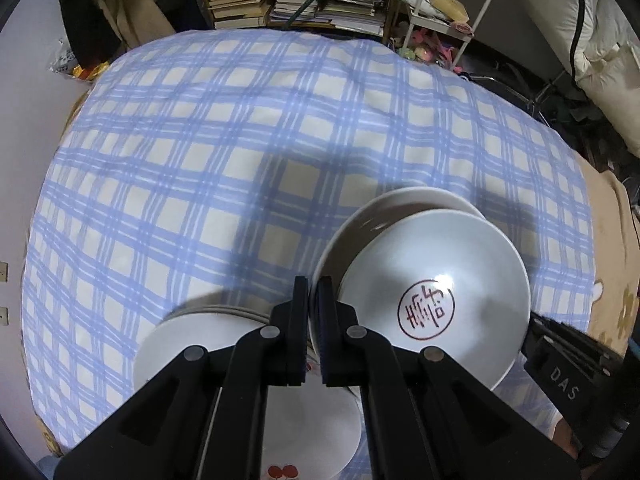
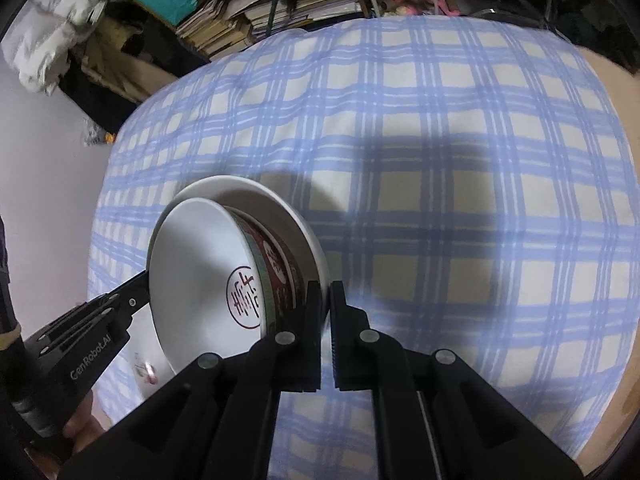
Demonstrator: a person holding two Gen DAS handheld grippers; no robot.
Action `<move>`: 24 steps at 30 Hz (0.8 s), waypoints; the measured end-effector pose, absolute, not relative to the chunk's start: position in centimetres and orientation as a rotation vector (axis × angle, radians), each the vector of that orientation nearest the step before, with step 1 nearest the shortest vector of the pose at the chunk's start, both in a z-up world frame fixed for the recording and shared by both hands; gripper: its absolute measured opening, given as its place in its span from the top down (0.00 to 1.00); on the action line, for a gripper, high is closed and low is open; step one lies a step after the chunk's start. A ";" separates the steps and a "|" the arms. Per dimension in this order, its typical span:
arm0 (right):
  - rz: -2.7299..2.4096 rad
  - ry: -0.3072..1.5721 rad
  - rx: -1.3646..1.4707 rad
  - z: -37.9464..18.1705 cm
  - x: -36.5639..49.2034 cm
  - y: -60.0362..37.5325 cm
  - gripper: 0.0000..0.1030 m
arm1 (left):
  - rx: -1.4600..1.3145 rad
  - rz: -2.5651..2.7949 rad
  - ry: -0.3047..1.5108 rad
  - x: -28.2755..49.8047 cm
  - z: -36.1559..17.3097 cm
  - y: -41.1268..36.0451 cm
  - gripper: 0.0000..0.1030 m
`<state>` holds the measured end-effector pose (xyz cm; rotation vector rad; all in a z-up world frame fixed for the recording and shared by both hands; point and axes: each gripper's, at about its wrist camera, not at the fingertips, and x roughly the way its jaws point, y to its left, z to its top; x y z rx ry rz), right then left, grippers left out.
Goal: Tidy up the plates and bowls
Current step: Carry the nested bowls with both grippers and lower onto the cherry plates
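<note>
The left gripper (image 1: 314, 300) pinches the rim of a white ceramic plate (image 1: 400, 204) carrying a white bowl with a red seal mark (image 1: 436, 292), apparently lifted above the blue-checked bed cover (image 1: 200, 140). The right gripper (image 2: 325, 304), nearly pressed together, steadies the opposite rim. Next comes lowering onto the white plate stack (image 1: 192, 332).

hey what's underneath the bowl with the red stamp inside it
The bowl sits tilted in a larger white bowl, both held up by the grippers. A stack of white plates lies lower, beside them. The cloth directly beneath is hidden.
</note>
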<state>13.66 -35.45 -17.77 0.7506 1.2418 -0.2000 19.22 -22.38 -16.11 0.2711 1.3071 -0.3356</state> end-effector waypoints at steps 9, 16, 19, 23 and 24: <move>-0.184 1.209 0.724 -14.6 13.3 -33.9 0.91 | 0.204 -0.316 1.305 18.4 -14.0 -19.6 0.97; -0.182 1.183 0.647 -12.4 12.4 -31.1 0.92 | 0.162 -0.304 1.293 16.2 -12.6 -16.4 0.98; -0.174 1.161 0.605 -11.3 11.9 -29.7 0.92 | 0.148 -0.275 1.287 15.4 -12.4 -15.2 0.98; -0.167 1.211 0.603 -12.5 11.7 -28.0 0.94 | 0.118 -0.268 1.289 15.0 -11.7 -13.2 0.98; -0.164 1.216 0.627 -12.9 11.5 -27.9 0.94 | 0.125 -0.261 1.278 14.7 -11.7 -12.6 0.97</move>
